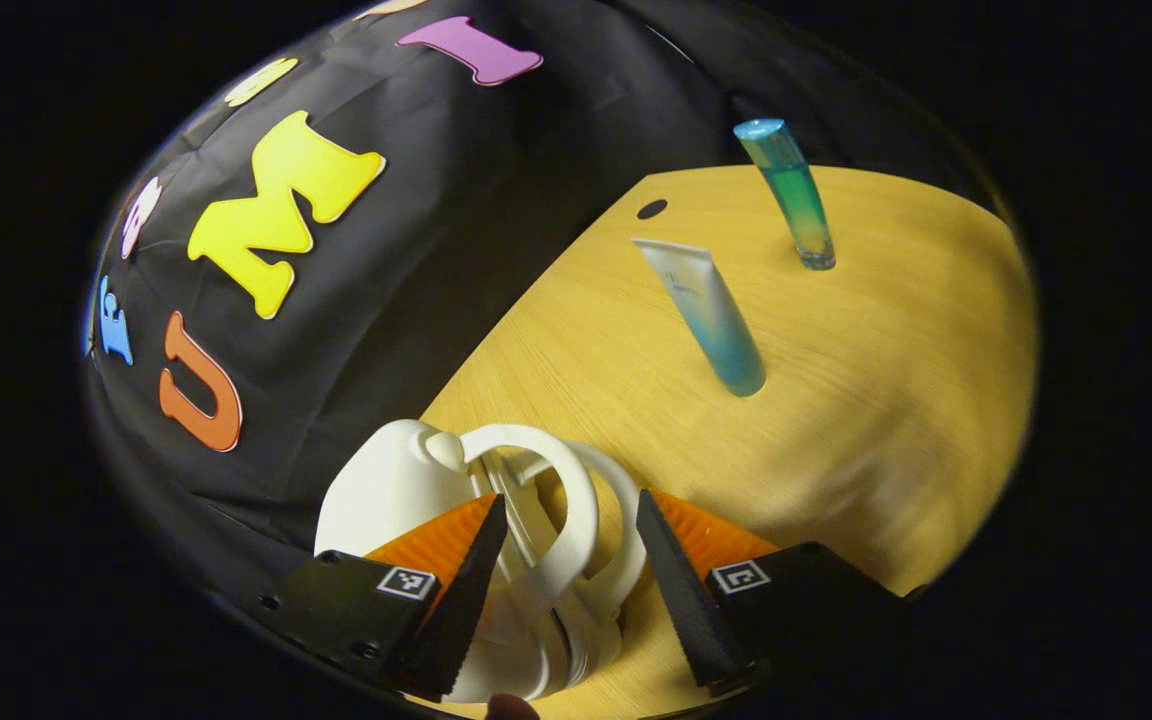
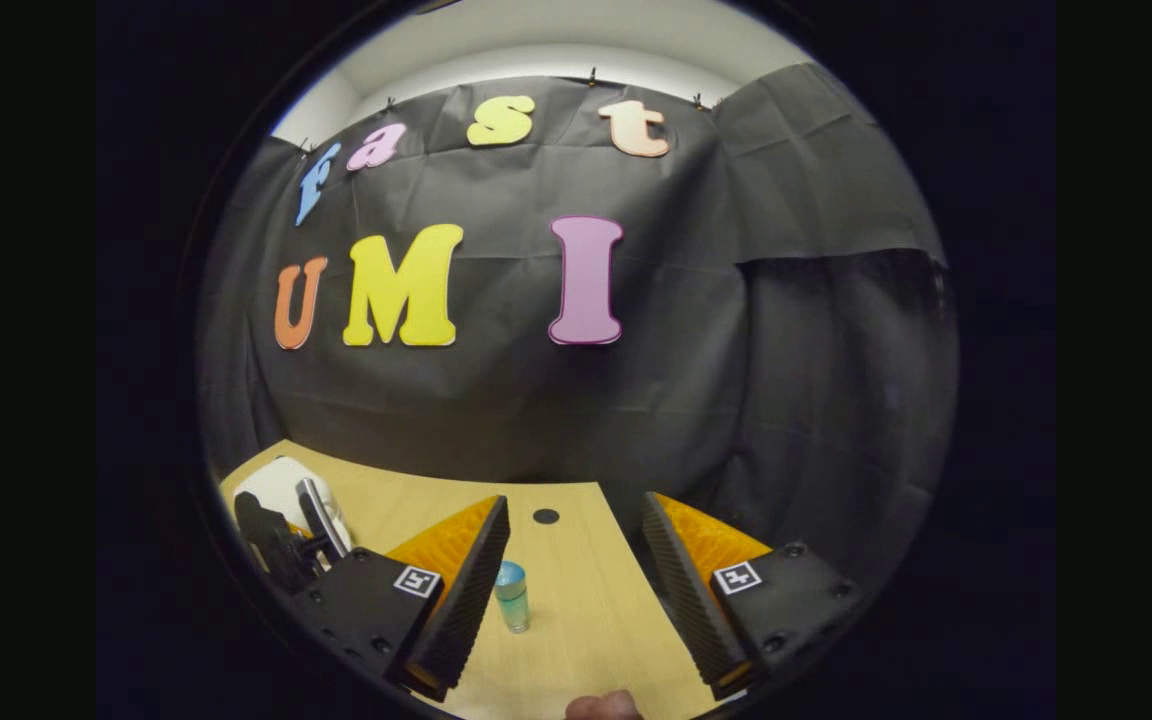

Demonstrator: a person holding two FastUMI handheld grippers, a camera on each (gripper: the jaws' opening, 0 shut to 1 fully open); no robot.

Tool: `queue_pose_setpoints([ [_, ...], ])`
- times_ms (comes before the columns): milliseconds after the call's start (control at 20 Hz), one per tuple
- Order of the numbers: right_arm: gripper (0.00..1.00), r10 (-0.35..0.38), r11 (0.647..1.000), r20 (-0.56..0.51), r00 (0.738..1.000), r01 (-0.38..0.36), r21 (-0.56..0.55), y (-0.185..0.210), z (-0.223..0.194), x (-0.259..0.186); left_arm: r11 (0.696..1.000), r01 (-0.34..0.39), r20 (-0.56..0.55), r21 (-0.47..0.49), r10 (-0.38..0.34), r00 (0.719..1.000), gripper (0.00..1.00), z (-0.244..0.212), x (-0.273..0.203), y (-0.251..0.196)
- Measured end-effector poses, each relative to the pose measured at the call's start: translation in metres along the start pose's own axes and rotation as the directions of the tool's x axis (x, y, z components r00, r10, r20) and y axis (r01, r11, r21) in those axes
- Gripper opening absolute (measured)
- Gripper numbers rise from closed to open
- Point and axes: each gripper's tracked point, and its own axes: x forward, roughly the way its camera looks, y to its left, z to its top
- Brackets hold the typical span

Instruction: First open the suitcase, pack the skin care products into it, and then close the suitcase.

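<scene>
- In the left gripper view the wooden table (image 1: 836,420) is seen ending against the black cloth wall (image 1: 416,300); its edge runs diagonally from the white suitcase (image 1: 386,490) up to a rounded corner beside a small dark hole (image 1: 652,209).
- Bare tabletop is left open to the right of the suitcase and below the tubes.
- The left gripper (image 1: 571,560) is held with its fingers spread, the suitcase's white loop handle (image 1: 576,510) lying between them; contact cannot be told.
- Two skin care products stand well beyond the fingers: a white-and-blue tube (image 1: 706,315) and, farther off, a blue-green tube (image 1: 791,195), set apart from each other.
- In the right gripper view the right gripper (image 2: 571,570) is seen spread and empty above the table (image 2: 576,610).
- A blue-green tube (image 2: 511,595) stands just beside its left finger, and the suitcase (image 2: 281,490) lies far left.
</scene>
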Motion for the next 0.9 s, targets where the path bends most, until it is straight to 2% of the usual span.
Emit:
queue_pose_setpoints([
  [300,0.81,0.016,1.000,0.001,1.000,-0.016,-0.020,-0.003,-0.004,-0.002,0.999,-0.011,-0.072,0.032,0.013,0.997,0.48,-0.007,0.009,0.002],
  [350,0.81,0.014,1.000,0.002,1.000,-0.014,-0.026,-0.004,-0.005,-0.004,1.000,0.003,-0.081,0.025,-0.001,0.997,0.39,-0.008,0.010,-0.001],
  [500,0.81,-0.011,0.998,0.016,1.000,0.012,-0.054,-0.004,0.001,-0.015,0.999,0.023,-0.059,0.029,-0.021,0.998,0.33,0.000,0.008,-0.003],
  [600,0.80,-0.036,0.997,0.031,0.999,0.038,-0.067,-0.002,0.006,-0.027,0.999,0.034,-0.044,0.020,-0.034,0.998,0.24,0.005,0.002,-0.001],
  [750,0.81,-0.051,0.996,0.043,0.998,0.054,-0.074,0.009,0.010,-0.036,0.997,0.040,-0.009,-0.059,-0.041,0.999,0.12,0.019,-0.013,0.009],
  [900,0.81,-0.049,0.995,0.064,0.997,0.054,-0.078,0.023,0.021,-0.043,0.988,0.045,0.025,-0.150,-0.042,0.999,0.05,0.028,-0.034,0.028],
])
